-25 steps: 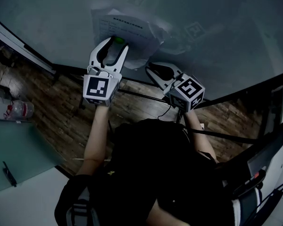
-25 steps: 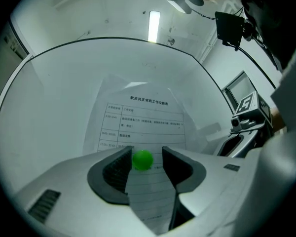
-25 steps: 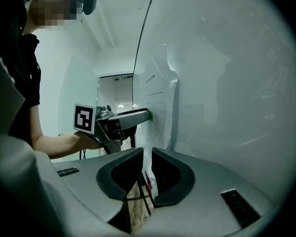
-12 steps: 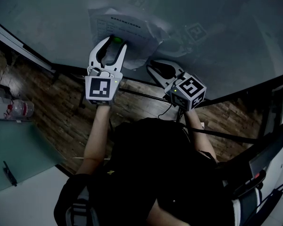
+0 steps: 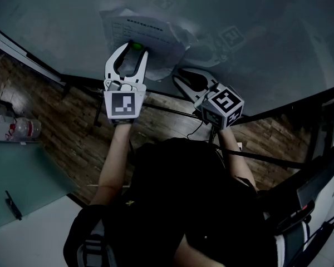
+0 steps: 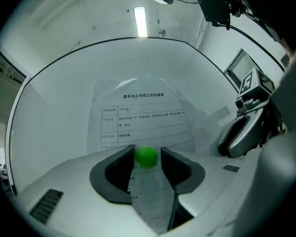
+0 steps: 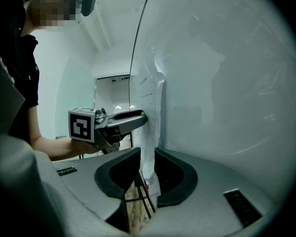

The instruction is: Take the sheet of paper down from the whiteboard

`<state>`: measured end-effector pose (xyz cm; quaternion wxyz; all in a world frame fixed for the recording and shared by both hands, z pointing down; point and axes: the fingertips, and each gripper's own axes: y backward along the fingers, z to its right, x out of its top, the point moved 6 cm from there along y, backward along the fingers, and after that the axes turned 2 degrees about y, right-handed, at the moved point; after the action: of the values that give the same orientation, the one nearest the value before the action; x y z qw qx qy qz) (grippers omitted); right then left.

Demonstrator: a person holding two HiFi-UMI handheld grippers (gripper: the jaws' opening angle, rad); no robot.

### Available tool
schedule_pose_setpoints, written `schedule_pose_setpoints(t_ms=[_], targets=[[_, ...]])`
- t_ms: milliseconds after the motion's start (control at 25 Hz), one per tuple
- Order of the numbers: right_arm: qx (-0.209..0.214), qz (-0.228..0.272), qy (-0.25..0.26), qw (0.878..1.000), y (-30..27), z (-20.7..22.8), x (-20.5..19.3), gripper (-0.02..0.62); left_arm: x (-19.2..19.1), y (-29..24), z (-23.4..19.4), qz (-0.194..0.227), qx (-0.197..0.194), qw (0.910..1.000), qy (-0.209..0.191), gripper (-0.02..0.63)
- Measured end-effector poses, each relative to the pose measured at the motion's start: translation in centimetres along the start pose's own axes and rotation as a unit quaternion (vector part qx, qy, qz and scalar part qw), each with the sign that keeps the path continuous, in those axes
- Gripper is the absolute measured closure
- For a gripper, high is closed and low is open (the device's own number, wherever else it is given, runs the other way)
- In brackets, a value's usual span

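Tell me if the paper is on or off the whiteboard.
On: a green magnet pins the paper to the whiteboard; right edge lifted.

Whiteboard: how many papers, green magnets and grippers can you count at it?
sheet of paper: 1
green magnet: 1
grippers: 2, the left gripper and the right gripper
Total: 4

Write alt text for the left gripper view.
The left tool, its jaws just closing a little, brackets a green magnet pinning a printed sheet of paper to the whiteboard; the pads do not appear to press it yet.
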<state>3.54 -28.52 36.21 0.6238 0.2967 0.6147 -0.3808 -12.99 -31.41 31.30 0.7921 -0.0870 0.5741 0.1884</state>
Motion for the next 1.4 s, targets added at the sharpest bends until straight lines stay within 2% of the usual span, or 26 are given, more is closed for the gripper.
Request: schedule_pose_setpoints(t_ms=[480,800,1280,1400], targets=[[-0.003,0.006,-0.003,1.0,0.1,0.0,0.2,0.491,-0.2,0.3,-0.3,-0.002,0.005,1.0,0.0,0.457],[-0.014,0.033,-0.008,0.999,0.7,0.9,1.6,0.491,0.0,-0.1,0.0,-0.002,0.003,1.0,-0.001,0.459],[0.025,0.057,-0.007,0.998,-0.6,0.3,3.3,0.491,0.1,-0.2,0.1,-0.004,0.002,1.0,0.003,0.459],[0.009,0.049,-0.006,0.999,-0.4,0.4,3.3,0.491,0.0,-0.2,0.1,-0.008,0.0,1.0,0.0,0.459]])
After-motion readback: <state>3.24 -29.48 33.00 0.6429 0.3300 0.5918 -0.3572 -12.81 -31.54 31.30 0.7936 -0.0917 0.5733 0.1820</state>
